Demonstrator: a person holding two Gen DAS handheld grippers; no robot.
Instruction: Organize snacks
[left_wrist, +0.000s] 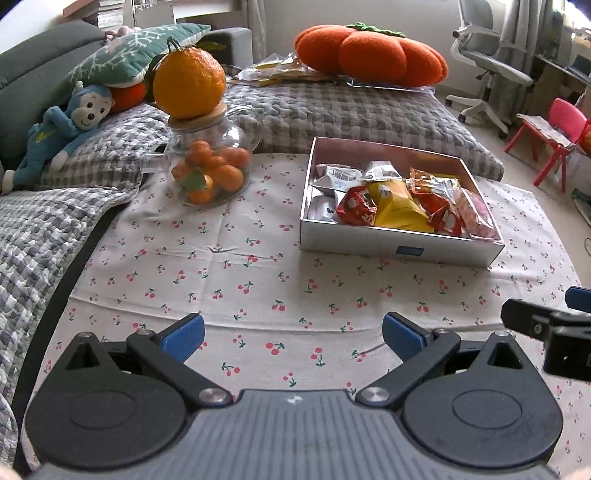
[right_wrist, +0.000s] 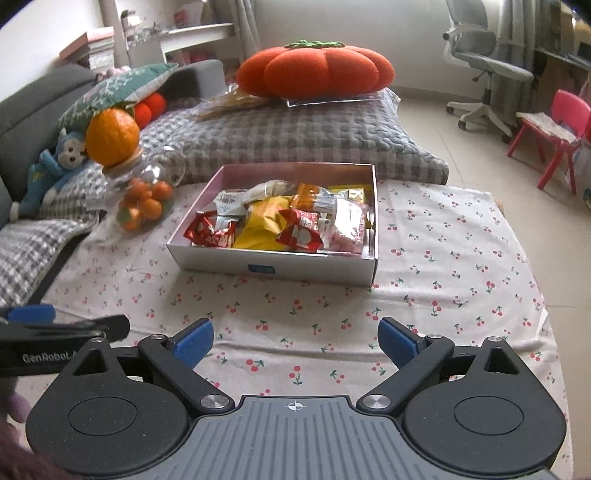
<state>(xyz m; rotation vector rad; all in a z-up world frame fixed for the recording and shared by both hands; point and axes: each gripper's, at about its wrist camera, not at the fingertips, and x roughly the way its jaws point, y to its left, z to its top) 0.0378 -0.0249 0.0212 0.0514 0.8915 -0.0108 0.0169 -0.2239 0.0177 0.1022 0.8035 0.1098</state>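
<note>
A shallow silver box (left_wrist: 399, 248) (right_wrist: 273, 264) stands on the cherry-print cloth (left_wrist: 236, 266) (right_wrist: 443, 258) and holds several snack packets: red ones (left_wrist: 356, 210) (right_wrist: 301, 230), a yellow one (left_wrist: 397, 206) (right_wrist: 262, 225), a pink one (left_wrist: 474, 214) and white ones (right_wrist: 231, 201). My left gripper (left_wrist: 293, 338) is open and empty, low over the cloth in front of the box. My right gripper (right_wrist: 295, 339) is open and empty, also short of the box. Each gripper shows at the edge of the other's view.
A glass jar (left_wrist: 207, 170) (right_wrist: 146, 199) of small oranges, with a big orange (left_wrist: 189, 82) on its lid, stands left of the box. Grey quilted cushions (left_wrist: 332, 107), a pumpkin pillow (right_wrist: 314, 72) and a blue monkey toy (left_wrist: 62, 133) lie behind. An office chair (right_wrist: 484, 59) and pink chair (right_wrist: 557, 129) stand on the right.
</note>
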